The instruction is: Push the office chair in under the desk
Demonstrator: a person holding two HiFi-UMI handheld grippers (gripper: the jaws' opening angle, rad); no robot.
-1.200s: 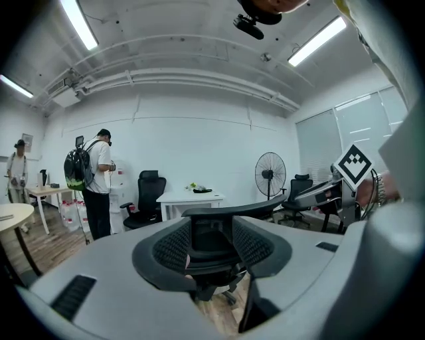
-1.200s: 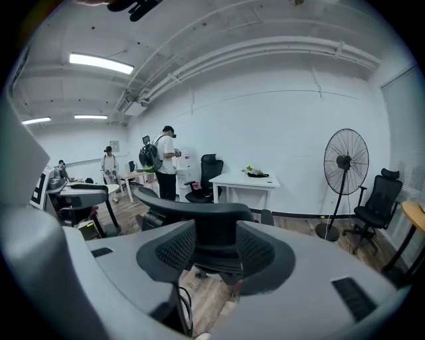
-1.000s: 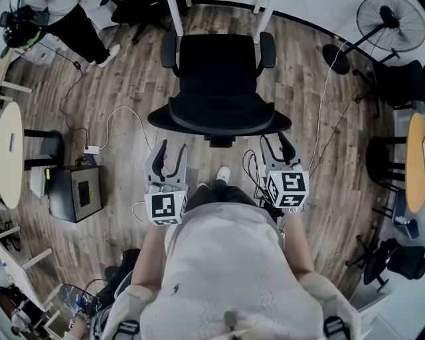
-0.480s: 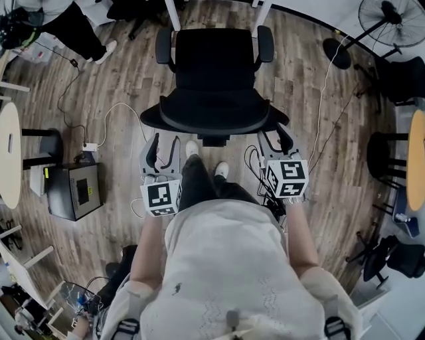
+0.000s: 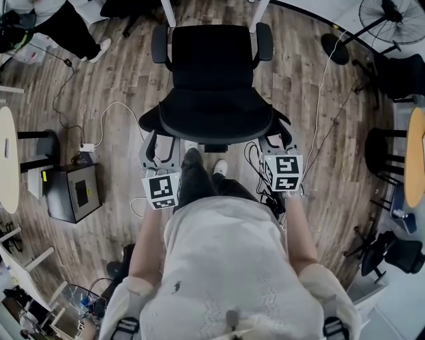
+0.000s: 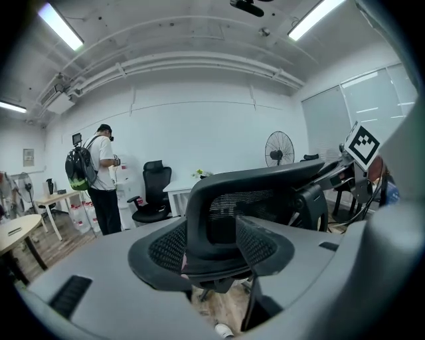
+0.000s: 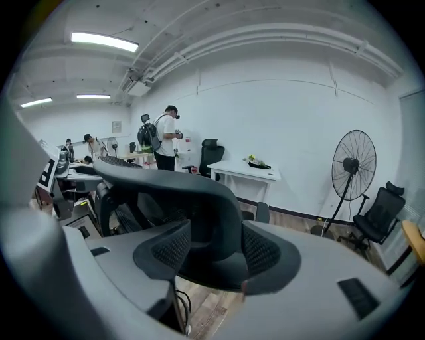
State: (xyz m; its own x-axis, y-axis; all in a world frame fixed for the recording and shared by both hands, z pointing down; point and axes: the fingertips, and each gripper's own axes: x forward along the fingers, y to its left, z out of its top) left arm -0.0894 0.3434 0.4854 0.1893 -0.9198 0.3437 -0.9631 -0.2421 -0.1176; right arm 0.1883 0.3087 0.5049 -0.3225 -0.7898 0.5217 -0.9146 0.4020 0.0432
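A grey-brown wood-plank floor (image 5: 113, 80), streaked and matte, spreads under everything. On it stands the office chair (image 5: 212, 66), black all over: a broad, squarish padded seat, two curved armrests with smooth pads, and a backrest of open mesh in a rounded hard-plastic frame, turned toward the person. Past the chair's seat front rise two slim white legs of the desk (image 5: 259, 8); the chair stands on their near side. At the left lower rim of the chair's backrest is the left gripper (image 5: 161, 143), matte grey plastic with black dimpled pads and a checker-marked cube at its rear. Its jaws are spread wide and have just been opening; the rounded frame edge stands between them, flanked, not clamped. At the right lower rim the right gripper (image 5: 276, 142) matches it, its jaws also wide and just opening, with the frame's curved edge between its pads, loose. Left of the chair a boxy black case (image 5: 73, 192) sits on the planks, and a thin white cable (image 5: 116, 109) loops nearer the chair.
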